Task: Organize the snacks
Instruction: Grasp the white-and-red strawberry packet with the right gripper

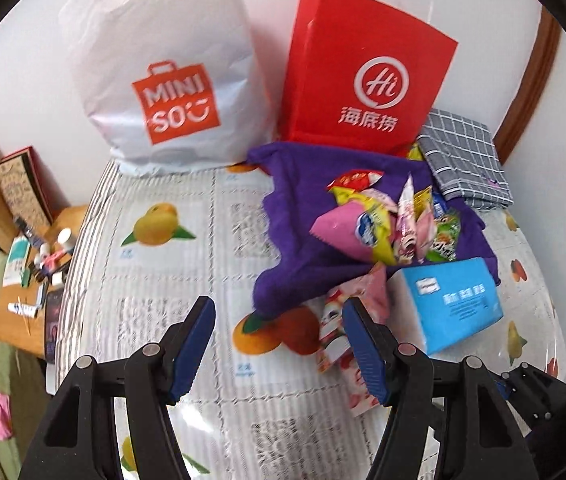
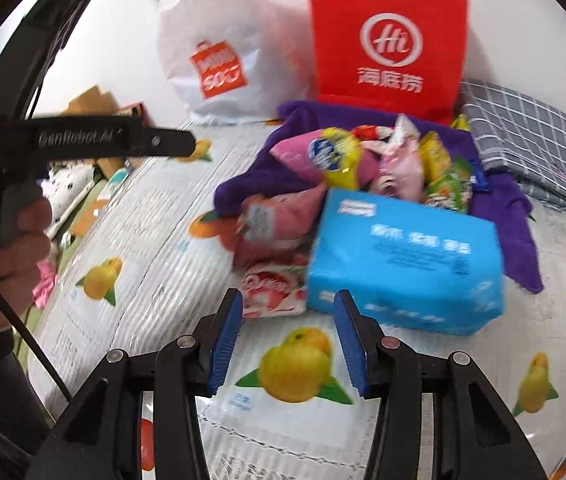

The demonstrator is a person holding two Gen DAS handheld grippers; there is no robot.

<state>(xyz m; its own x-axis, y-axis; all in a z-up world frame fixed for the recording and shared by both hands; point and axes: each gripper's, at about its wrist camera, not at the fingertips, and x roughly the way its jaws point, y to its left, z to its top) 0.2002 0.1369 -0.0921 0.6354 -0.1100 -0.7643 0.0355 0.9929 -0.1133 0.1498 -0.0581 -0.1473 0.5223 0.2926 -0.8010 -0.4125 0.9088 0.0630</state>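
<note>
A pile of snack packets (image 1: 387,220) lies on a purple cloth (image 1: 303,208) on the table; it also shows in the right wrist view (image 2: 383,160) on the same cloth (image 2: 515,224). A blue tissue pack (image 1: 453,304) (image 2: 403,256) lies in front of the pile. A pink strawberry packet (image 1: 339,328) (image 2: 275,284) lies beside it. My left gripper (image 1: 279,306) is open and empty, just left of the pink packet. My right gripper (image 2: 288,300) is open and empty, close in front of the pink packet and the blue pack.
A white Miniso bag (image 1: 163,80) (image 2: 219,56) and a red paper bag (image 1: 367,72) (image 2: 387,36) stand against the wall. A grey checked cloth (image 1: 463,160) (image 2: 531,148) lies at the right. The table has a fruit-print cover (image 1: 163,240). A cluttered low wooden table (image 1: 15,304) stands left.
</note>
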